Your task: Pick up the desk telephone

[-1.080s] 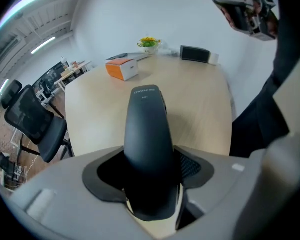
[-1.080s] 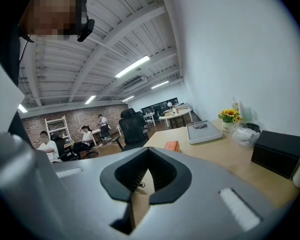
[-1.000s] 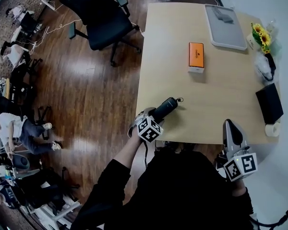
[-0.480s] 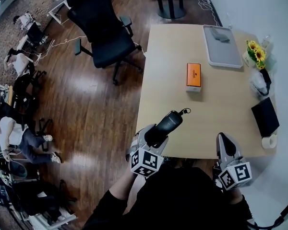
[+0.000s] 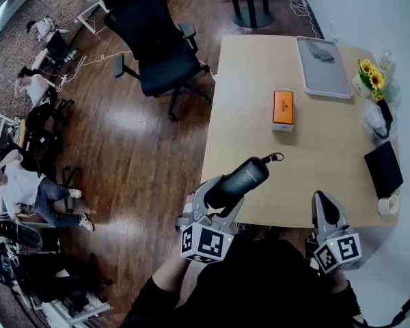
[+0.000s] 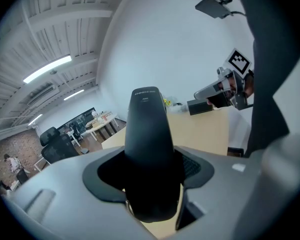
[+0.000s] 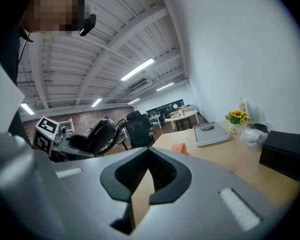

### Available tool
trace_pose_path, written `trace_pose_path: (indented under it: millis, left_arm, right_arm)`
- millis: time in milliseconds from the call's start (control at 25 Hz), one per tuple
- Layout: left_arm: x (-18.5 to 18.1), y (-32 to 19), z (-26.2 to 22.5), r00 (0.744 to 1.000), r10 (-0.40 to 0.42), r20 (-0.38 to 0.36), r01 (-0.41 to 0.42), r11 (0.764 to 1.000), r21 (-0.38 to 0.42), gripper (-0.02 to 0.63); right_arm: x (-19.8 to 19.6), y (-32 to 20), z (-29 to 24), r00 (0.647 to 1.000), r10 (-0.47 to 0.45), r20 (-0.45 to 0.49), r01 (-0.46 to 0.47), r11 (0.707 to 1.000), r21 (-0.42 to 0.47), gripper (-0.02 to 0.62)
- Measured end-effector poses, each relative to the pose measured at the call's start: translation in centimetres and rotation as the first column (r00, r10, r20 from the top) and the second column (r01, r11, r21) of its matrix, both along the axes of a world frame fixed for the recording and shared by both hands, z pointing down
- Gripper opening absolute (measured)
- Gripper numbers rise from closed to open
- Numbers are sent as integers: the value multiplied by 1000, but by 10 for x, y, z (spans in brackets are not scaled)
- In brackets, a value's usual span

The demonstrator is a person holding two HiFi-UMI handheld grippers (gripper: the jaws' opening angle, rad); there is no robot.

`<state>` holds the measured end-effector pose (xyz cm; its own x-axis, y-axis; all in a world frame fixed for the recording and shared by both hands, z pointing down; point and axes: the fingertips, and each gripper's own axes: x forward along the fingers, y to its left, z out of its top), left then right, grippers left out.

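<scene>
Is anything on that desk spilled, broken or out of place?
Nothing looks spilled or broken. One oddity: the black handset, clamped in the left gripper over the table near its front edge, has no phone base anywhere in view.

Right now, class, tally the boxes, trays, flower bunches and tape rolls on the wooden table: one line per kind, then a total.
Boxes: 2 (orange box, black box)
Trays: 1 (grey tray)
Flower bunches: 1 (sunflowers)
Tape rolls: 1 (tape roll)
Total: 5
</scene>
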<state>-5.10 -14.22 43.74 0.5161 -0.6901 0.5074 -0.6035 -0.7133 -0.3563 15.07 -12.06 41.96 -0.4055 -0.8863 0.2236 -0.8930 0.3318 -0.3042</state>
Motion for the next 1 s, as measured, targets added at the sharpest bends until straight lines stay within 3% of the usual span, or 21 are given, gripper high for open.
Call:
trace_pose_path:
  millis: [1000]
  left_arm:
    - [-11,-12,4,1000,-29,-6,29,1000,-12,261]
  right_arm:
    - [-1,-4,-4,1000,11,-14,-11,1000,0,0]
